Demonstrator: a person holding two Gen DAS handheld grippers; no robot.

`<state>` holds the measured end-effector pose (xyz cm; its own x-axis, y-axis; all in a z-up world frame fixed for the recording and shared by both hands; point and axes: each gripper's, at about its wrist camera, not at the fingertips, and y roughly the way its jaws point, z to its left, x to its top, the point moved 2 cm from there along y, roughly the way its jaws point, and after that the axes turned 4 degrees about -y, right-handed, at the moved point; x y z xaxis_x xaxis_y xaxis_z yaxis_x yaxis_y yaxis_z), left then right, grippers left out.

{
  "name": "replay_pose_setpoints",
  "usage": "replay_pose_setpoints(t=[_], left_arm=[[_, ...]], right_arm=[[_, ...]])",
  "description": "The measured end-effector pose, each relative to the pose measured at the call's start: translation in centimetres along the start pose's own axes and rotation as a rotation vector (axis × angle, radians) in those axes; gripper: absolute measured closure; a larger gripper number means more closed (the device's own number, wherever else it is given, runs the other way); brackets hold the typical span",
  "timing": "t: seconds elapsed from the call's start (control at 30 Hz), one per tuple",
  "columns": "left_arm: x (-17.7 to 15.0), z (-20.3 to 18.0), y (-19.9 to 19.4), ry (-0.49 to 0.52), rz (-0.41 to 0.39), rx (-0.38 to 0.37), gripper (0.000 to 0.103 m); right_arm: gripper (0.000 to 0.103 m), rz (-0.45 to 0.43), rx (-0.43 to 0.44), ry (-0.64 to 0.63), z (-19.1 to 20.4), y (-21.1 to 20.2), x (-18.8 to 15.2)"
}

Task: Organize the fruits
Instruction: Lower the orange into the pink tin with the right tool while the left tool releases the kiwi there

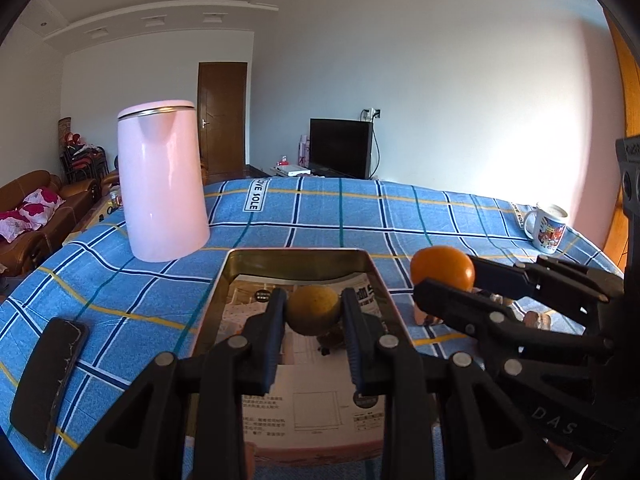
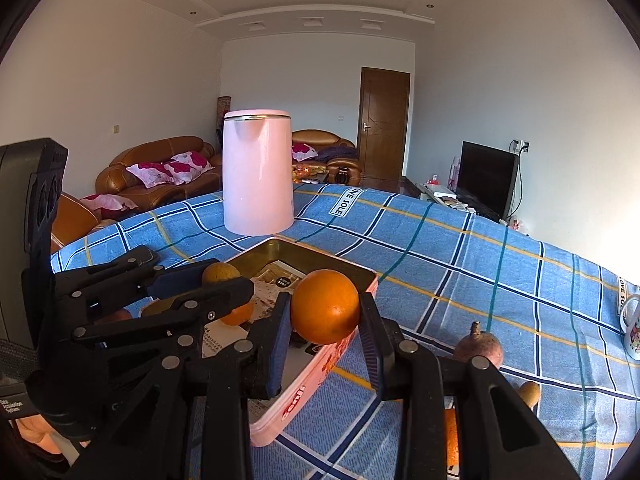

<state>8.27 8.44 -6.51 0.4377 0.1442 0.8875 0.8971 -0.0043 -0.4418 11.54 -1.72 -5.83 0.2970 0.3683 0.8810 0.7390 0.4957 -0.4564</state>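
Note:
An open pink tin (image 1: 296, 253) (image 2: 362, 276) with a printed paper inside lies on the blue checked cloth. My left gripper (image 1: 314, 320) (image 2: 216, 280) is shut on a yellow-orange fruit (image 1: 314, 309) (image 2: 219, 272) held above the tin's inside. My right gripper (image 2: 325, 320) (image 1: 447, 277) is shut on a bright orange (image 2: 325, 306) (image 1: 442, 267) at the tin's right rim. Another small orange (image 2: 240, 314) lies inside the tin, partly hidden behind the left gripper's finger. A purple-brown fruit with a stem (image 2: 478, 346) rests on the cloth to the right.
A tall pink kettle (image 1: 162, 184) (image 2: 258, 172) stands just behind the tin. A dark phone (image 1: 48, 380) lies at the left. A printed mug (image 1: 548, 228) (image 2: 632, 328) stands at the far right. More fruit (image 2: 528, 394) lies near the front right.

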Motion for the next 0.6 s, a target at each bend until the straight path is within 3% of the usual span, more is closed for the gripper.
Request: replay_pose_setpoints(t=[0.27,0.6], left_arm=[[1.0,3.2,1.6,-0.047,0.035,0.031,0.074],[0.6,3.5,3.4,-0.041,0.101,0.041,0.074]], right_arm=[[0.068,0.067,0.036,-0.017,1.5,2.7,-0.2],[0.068,0.163,0.078,-0.038,3.3,4.8,-1.0]])
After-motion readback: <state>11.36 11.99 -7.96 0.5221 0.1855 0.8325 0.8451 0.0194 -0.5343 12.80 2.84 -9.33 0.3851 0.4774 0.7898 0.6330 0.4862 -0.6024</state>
